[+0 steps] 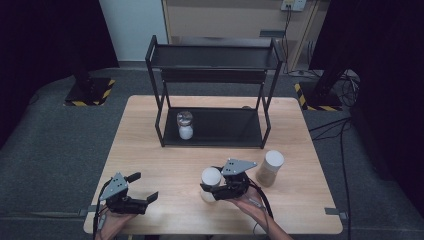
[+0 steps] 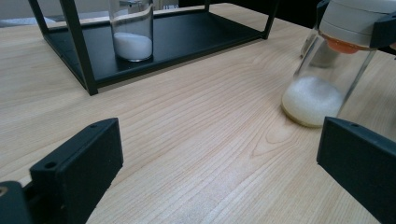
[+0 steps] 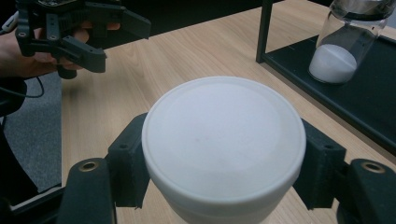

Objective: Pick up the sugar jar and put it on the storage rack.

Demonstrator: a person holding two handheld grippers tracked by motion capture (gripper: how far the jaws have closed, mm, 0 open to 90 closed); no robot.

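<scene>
Right gripper view shows the right gripper [image 3: 223, 154] clamped on the white lid of a jar [image 3: 224, 149], 1 black jaw pressed to each side of the lid. From the high view that gripper [image 1: 226, 186] sits near the front edge of the table [image 1: 150, 150], right of centre, the hand under it coming in from the bottom edge. In the left gripper view the jar [image 2: 327, 79] is tilted, clear glass with white powder in its base resting on the wood.

At the front left, the left gripper [image 1: 142, 189] is held low over the table with its jaws spread wide and nothing between them, well apart from the jar.

Just beside the right gripper stands a tan canister [image 1: 270, 168] with a pale top. Bare wood lies between both grippers and the black 2-tier rack [image 1: 212, 95] at the back, whose lower shelf holds a second glass jar [image 1: 185, 125] of white powder. Grey floor surrounds the table.
</scene>
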